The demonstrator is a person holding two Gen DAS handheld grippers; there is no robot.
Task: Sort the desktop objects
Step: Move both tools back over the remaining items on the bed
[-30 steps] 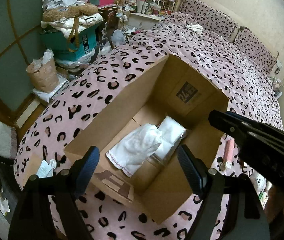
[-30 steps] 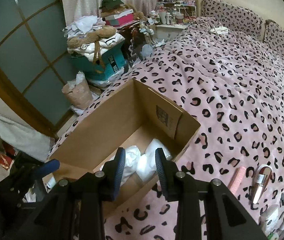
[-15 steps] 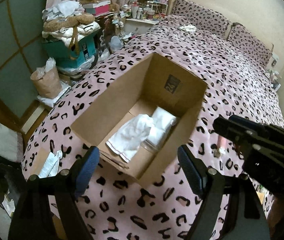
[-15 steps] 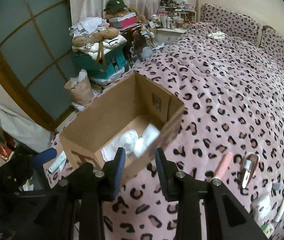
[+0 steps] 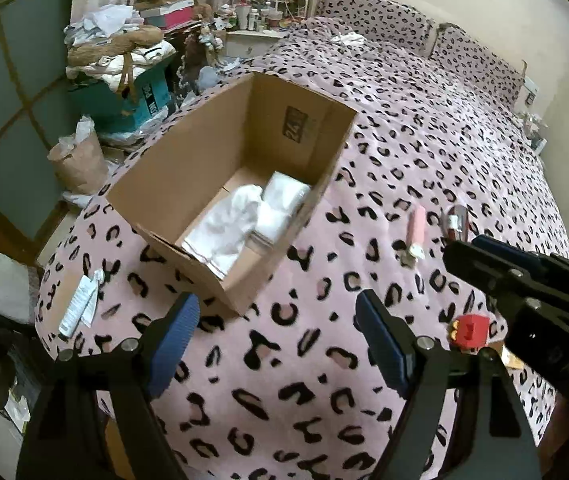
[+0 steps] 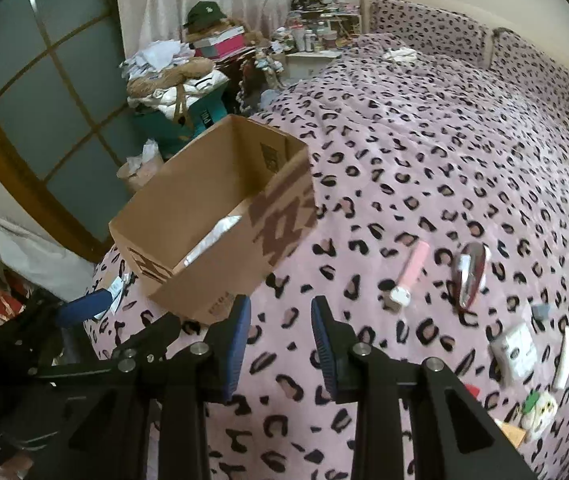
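Note:
An open cardboard box (image 5: 188, 168) stands on the leopard-print bedspread (image 5: 424, 128) and holds white folded cloths (image 5: 240, 220). My left gripper (image 5: 278, 338) hovers open over bare bedspread in front of the box's near corner, with nothing between its blue pads. My right gripper (image 6: 280, 340) hangs to the right of the box (image 6: 212, 220), its jaws a narrow gap apart and empty. To its right on the bedspread lie a pink tube (image 6: 410, 272), a dark red glossy case (image 6: 470, 276), a small white box (image 6: 512, 350) and a white tube (image 6: 566, 356).
A small red item (image 5: 470, 330) lies near the right gripper's arm. A white tube (image 5: 78, 304) rests at the bed's left edge. Beyond the bed's left edge stand a teal box piled with clothes (image 5: 124, 76), a paper bag (image 5: 78, 160) and a cluttered nightstand (image 6: 312, 40).
Both grippers have drawn back from over the box toward the near, right part of the bed. The box now sits farther off, and the small items on the right have come into view.

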